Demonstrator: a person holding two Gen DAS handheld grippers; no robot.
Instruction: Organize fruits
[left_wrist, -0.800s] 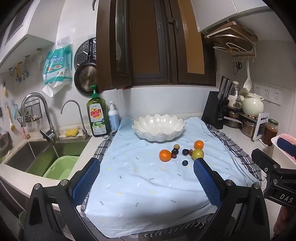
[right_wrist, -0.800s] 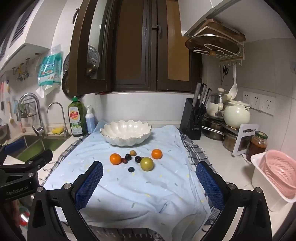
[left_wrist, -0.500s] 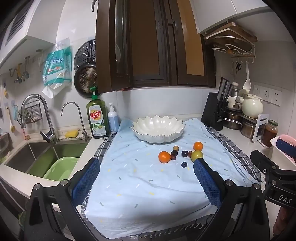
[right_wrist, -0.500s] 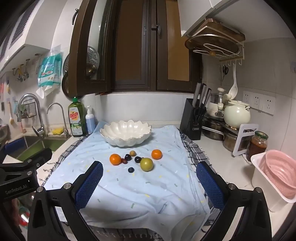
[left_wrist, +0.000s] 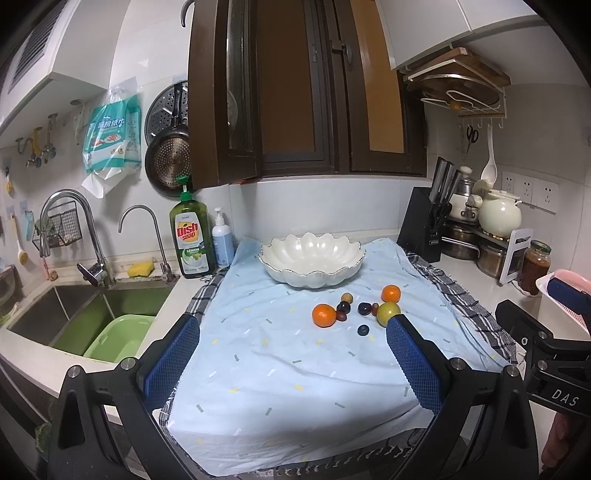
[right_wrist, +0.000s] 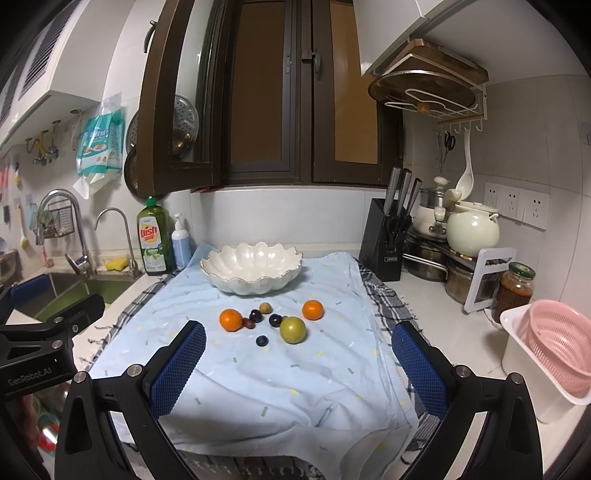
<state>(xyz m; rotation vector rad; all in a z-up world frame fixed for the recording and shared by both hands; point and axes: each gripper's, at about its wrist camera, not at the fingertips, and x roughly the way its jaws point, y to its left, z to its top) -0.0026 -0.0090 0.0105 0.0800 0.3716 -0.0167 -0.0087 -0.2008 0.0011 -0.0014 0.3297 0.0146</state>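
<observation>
Fruit is loose on the light blue cloth (right_wrist: 266, 384), none in the white scalloped bowl (right_wrist: 251, 267) as far as its interior shows. In the right wrist view the cluster sits at 6 o'clock from the bowl: left mandarin (right_wrist: 231, 319), right mandarin (right_wrist: 313, 309), green-yellow round fruit (right_wrist: 293, 329), a small brownish fruit (right_wrist: 265, 307) nearest the bowl, dark plums or grapes (right_wrist: 275, 319) between them, and one dark berry (right_wrist: 262, 340) apart at the near edge.

Step, as I read it: pre-grasp, nothing picked yet. Left gripper (left_wrist: 291, 363) and right gripper (right_wrist: 297, 365) both hang over the near cloth edge, jaws wide, holding nothing.

Next move likely calls for picking one outer piece, probably a mandarin or the green fruit, closing gently since round fruit rolls on wrinkled cloth, then lifting over the bowl rim. The small dark ones touch or nearly touch, so take them last.

View differences: left wrist view shows the sink (left_wrist: 85, 314) with a green basin (left_wrist: 118, 338) at 9 o'clock, and its right pad (left_wrist: 413, 365) clips the green fruit. Right wrist view shows that fruit whole, plus a pink colander (right_wrist: 561, 343) at 3 o'clock.
</observation>
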